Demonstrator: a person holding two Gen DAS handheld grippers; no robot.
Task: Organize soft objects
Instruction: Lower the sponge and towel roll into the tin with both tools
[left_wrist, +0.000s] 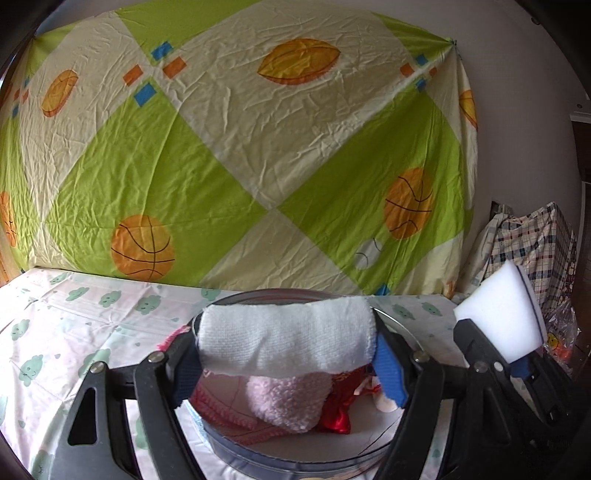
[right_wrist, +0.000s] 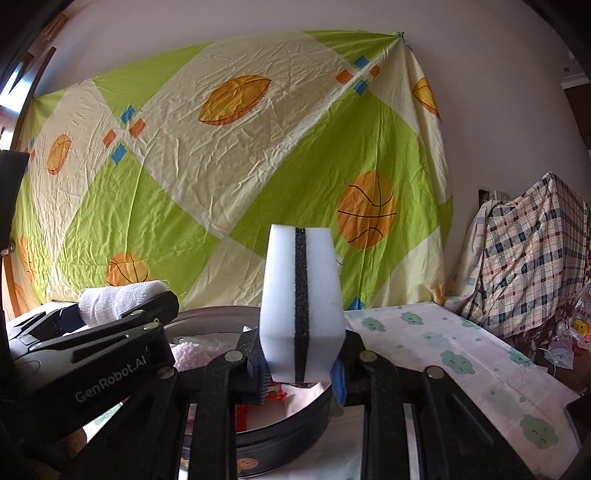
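My left gripper (left_wrist: 286, 363) is shut on a rolled white towel (left_wrist: 288, 338) and holds it above a round dark container (left_wrist: 295, 458). In the container lie a pink fluffy cloth (left_wrist: 288, 404), a pink knit piece (left_wrist: 225, 410) and a red shiny item (left_wrist: 341, 410). My right gripper (right_wrist: 301, 373) is shut on a white sponge with a black middle layer (right_wrist: 301, 299), held upright over the container's right rim (right_wrist: 295, 428). The sponge also shows in the left wrist view (left_wrist: 502, 314). The left gripper with the towel (right_wrist: 118, 299) shows at the left of the right wrist view.
The table has a white cloth with green cloud prints (left_wrist: 74, 325). A green and cream sheet with basketball prints (left_wrist: 258, 147) hangs behind it. A pile under plaid fabric (right_wrist: 524, 251) and plastic bags (left_wrist: 561, 332) stand at the right.
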